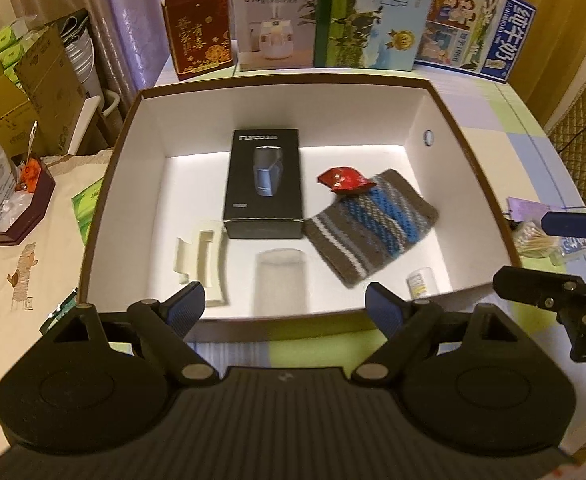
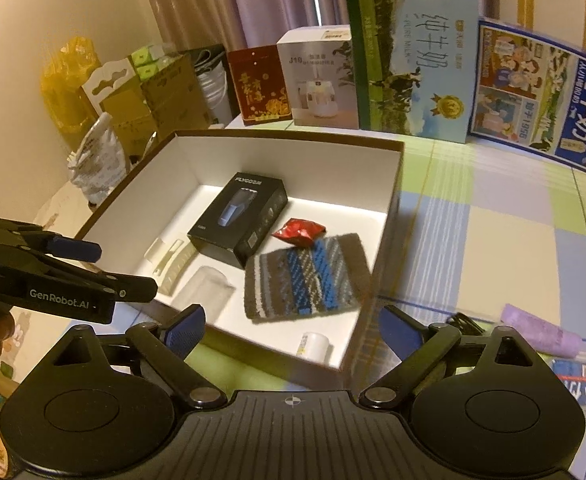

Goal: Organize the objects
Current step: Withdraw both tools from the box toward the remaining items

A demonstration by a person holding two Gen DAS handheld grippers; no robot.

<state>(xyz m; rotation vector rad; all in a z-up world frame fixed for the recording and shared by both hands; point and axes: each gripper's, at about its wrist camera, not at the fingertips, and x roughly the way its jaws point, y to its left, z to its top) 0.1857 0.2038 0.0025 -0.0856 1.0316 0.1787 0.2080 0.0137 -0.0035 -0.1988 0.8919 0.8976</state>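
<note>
Hovering at the near rim of the large open cardboard box with white inside and brown edge, the left tool has its blue-padded fingers spread wide with nothing between them. The right tool hangs just to the right of it, near the box's near right corner, its fingers likewise spread and empty.

Inside the box, a black rectangular shaver carton lies flat around the middle. Just to its right a grey knitted cloth with blue and white stripes lies spread on the floor of the box, its near left corner close to the carton. A crumpled red foil packet rests at the cloth's far edge, partly on it. To the left of the carton, near the front, lies a cream-coloured curved plastic piece. Between that piece and the cloth sits a clear plastic cup, blurred. A small white cylindrical bottle lies in the near right corner.

The box sits on a desk covered with a green, blue and yellow checked cloth. To the right of the box, near the right tool, a lilac cylindrical roll lies on the desk. Along the far edge stand a red and gold gift box, a white humidifier box and two milk cartons, one green and pale blue, one blue.
</note>
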